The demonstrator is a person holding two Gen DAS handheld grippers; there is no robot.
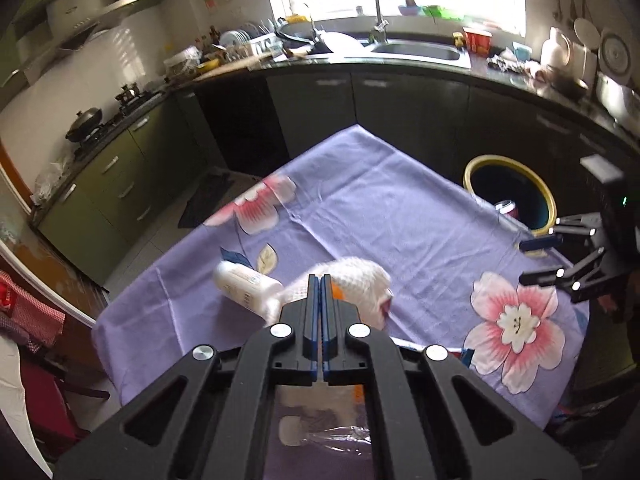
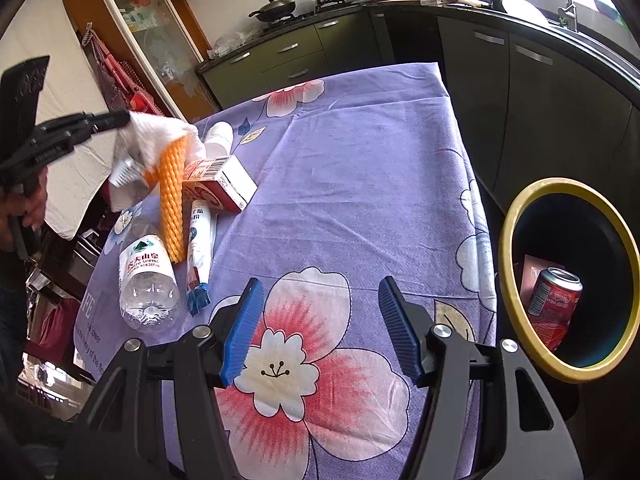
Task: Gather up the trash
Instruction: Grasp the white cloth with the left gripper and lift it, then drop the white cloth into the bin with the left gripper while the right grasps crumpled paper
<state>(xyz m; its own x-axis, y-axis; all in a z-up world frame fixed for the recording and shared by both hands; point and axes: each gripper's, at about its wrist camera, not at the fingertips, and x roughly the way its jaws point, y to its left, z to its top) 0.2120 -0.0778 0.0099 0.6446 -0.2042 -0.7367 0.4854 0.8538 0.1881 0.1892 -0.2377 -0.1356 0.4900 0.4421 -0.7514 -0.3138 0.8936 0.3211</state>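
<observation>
I have the left gripper [image 1: 322, 280] clamped tight on a bundle of white foam fruit netting [image 2: 154, 142] with an orange foam net sleeve [image 2: 173, 204] hanging from it. From the right wrist view the bundle is lifted over the table's left edge, the orange sleeve dangling nearly upright with its lower end close to the clear plastic water bottle [image 2: 146, 280]; I cannot tell whether it touches the purple flowered tablecloth [image 2: 360, 160].

My right gripper [image 2: 320, 328] is parked with its blue pads standing well apart and nothing between them, low over the near edge of the table above a large pink flower print.

What matters for the coming move, as I judge it: the yellow-rimmed dark bin [image 2: 568, 280] stands off the table's right edge, already holding a red drink can [image 2: 554, 304]. The bundle sits at the opposite, left edge, so I would have to carry it across the whole cloth, over my idle right gripper, which is much nearer the bin.

Left behind near the left edge are the bottle, a white tube with a blue crimped end [image 2: 200, 252], a red and white carton [image 2: 220, 184] and a white cylindrical bottle [image 2: 219, 136].
</observation>
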